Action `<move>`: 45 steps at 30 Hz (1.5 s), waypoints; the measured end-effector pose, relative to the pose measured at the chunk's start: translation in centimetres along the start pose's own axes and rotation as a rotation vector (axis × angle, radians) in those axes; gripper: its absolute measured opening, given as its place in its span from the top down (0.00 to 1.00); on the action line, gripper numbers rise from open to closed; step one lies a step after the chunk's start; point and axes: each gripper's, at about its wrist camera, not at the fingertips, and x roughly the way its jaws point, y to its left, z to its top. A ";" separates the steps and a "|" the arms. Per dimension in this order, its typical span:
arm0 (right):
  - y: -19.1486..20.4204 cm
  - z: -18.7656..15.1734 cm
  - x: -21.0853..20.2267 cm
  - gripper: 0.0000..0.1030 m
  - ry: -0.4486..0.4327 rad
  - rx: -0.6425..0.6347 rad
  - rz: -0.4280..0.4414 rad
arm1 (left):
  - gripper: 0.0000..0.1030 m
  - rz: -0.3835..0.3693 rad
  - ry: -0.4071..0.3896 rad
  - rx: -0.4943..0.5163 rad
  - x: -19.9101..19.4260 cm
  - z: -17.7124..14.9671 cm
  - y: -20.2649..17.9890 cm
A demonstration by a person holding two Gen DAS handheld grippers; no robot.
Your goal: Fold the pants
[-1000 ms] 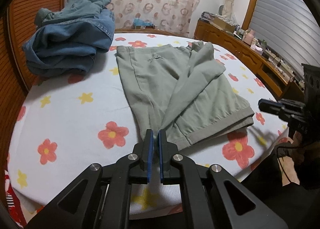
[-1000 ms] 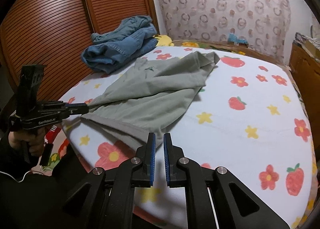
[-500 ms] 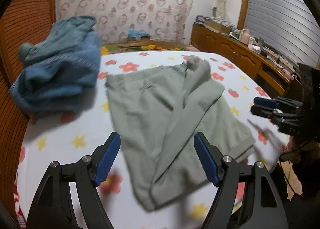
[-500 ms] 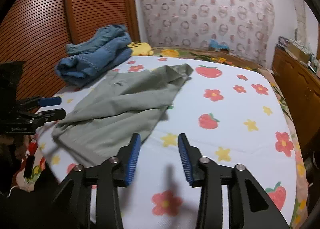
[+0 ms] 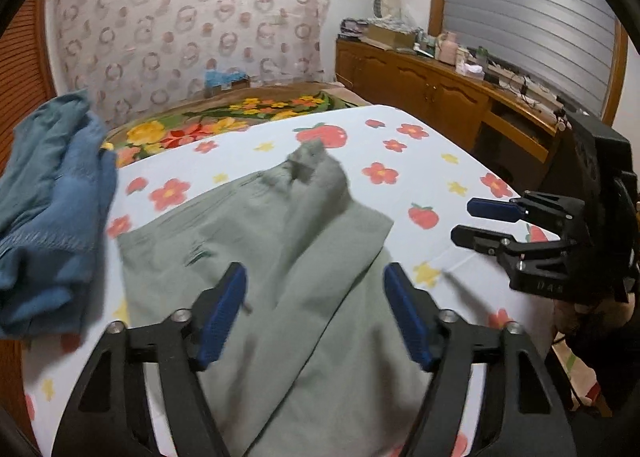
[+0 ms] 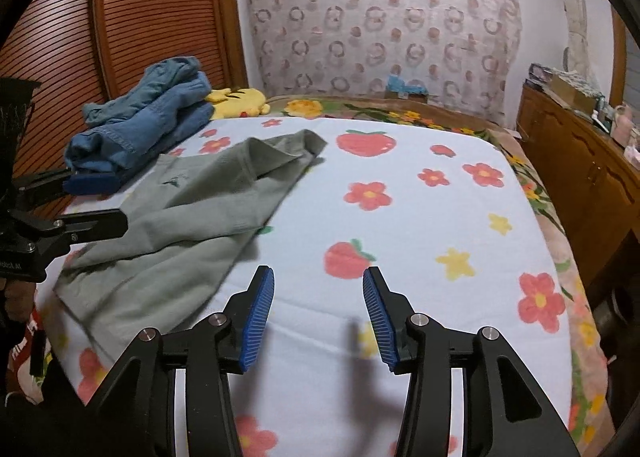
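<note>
Grey-green pants (image 5: pixel 280 265) lie folded lengthwise on the flowered sheet, one leg over the other; they also show in the right wrist view (image 6: pixel 200 209). My left gripper (image 5: pixel 316 297) is open and empty, hovering over the pants' lower half. It shows at the left edge of the right wrist view (image 6: pixel 96 201). My right gripper (image 6: pixel 318 297) is open and empty over bare sheet to the right of the pants. It shows at the right of the left wrist view (image 5: pixel 480 221), apart from the cloth.
A pile of blue denim clothes (image 5: pixel 48 217) lies at the bed's left, also in the right wrist view (image 6: pixel 144 125), beside a yellow plush (image 6: pixel 240 101). A wooden sideboard (image 5: pixel 460 105) runs along the right. A slatted wooden door (image 6: pixel 140 17) stands behind the left side.
Both grippers have opened from shut. Both have moved forward over the bed, the left over the pants, the right over the sheet beside them.
</note>
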 end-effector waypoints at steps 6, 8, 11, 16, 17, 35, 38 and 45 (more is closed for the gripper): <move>-1.0 -0.2 0.7 0.53 0.028 0.029 0.014 | 0.46 -0.039 0.059 0.068 3.1 1.6 -2.3; -1.0 -0.2 0.7 0.53 0.025 0.030 0.022 | 0.54 -0.050 0.082 0.085 4.0 2.1 -2.9; -1.2 -0.3 0.7 0.53 0.025 0.035 0.034 | 0.56 -0.052 0.120 0.108 5.5 2.6 -3.5; -1.5 -0.4 0.8 0.53 0.022 0.039 0.047 | 0.57 -0.046 0.165 0.129 7.1 2.9 -3.9; -1.5 -0.4 0.9 0.53 0.023 0.039 0.050 | 0.62 -0.040 0.168 0.131 7.3 2.9 -3.8; -1.6 -0.2 1.4 0.53 0.041 0.046 0.028 | 0.91 0.121 0.008 -0.019 1.8 5.1 6.1; -1.5 -0.3 1.4 0.53 0.041 0.042 0.020 | 0.91 0.154 0.005 -0.040 1.6 5.0 8.2; -1.6 -0.4 1.0 0.53 0.035 0.031 0.013 | 0.91 0.187 0.000 -0.054 1.7 4.6 10.5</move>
